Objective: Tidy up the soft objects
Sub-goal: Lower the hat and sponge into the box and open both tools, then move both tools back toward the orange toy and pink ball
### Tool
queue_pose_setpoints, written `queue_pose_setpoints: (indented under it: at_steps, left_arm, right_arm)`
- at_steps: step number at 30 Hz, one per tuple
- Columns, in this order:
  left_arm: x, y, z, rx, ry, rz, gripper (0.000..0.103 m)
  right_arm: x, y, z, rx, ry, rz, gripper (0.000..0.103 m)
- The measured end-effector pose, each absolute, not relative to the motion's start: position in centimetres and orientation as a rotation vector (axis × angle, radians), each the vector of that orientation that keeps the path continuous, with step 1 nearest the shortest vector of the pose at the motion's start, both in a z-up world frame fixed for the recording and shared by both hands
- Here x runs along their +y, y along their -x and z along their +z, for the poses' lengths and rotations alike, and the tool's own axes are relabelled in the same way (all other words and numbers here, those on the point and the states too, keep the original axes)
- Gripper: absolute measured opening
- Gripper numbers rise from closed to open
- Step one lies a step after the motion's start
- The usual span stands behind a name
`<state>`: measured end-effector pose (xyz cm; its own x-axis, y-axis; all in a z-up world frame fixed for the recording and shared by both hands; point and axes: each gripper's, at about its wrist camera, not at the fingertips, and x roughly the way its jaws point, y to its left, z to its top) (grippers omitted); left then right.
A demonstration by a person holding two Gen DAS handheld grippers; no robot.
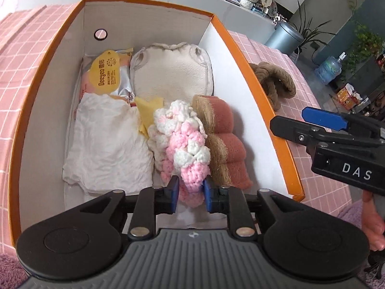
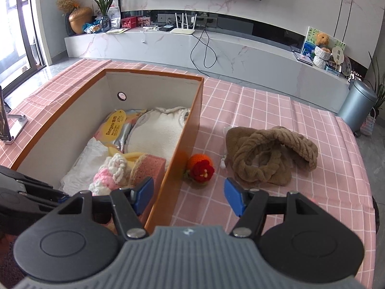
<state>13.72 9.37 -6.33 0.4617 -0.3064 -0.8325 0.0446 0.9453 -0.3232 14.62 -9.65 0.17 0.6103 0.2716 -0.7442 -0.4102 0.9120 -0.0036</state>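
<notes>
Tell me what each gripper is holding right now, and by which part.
Nothing firmly. The left gripper straddles the near end of the pink-and-white knit piece, pads apparently not pressing. The right gripper is open and empty.

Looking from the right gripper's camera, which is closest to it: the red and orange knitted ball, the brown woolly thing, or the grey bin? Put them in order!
From the right gripper:
1. Knitted ball, just ahead, beside the box wall.
2. Brown woolly thing, farther out on the right, on the pink cloth.
3. Grey bin, far right, on the floor beyond the table.
</notes>
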Motion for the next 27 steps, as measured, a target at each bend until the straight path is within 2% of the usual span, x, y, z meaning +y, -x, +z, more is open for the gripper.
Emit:
queue_pose_setpoints:
  at_steps: [2, 4, 7, 18, 27]
  left_arm:
    - [9.2, -13.5, -5.9, 1.058, 0.241, -0.202, 0.041]
    - [9.1, -13.1, -5.0, 1.022, 0.228, -0.176, 0.058]
    - [9.3, -12.6, -3.8, 0.980, 0.233, -0.167, 0.065]
    - [7.1, -11.1, 1.7, 0.687, 0.206, -0.224, 0.066]
    - [1.7, -12.2, 2.1, 0.631, 0.100, -0.337, 0.066]
  right_arm:
    - [-10.0, -14.6, 0.1, 0.830, 0.171, 0.395, 0.066]
    - [-10.2, -14.5, 0.1, 0.832, 0.159, 0.396, 0.068]
    - [-10.4, -14.3, 0.2, 0.830, 0.151, 0.398, 0.068]
    - [-14.1, -13.2, 2.2, 0.767, 0.069, 0.362, 0.068]
    - [-19.0, -12.3, 1.9, 0.714, 0.035, 0.309, 0.068]
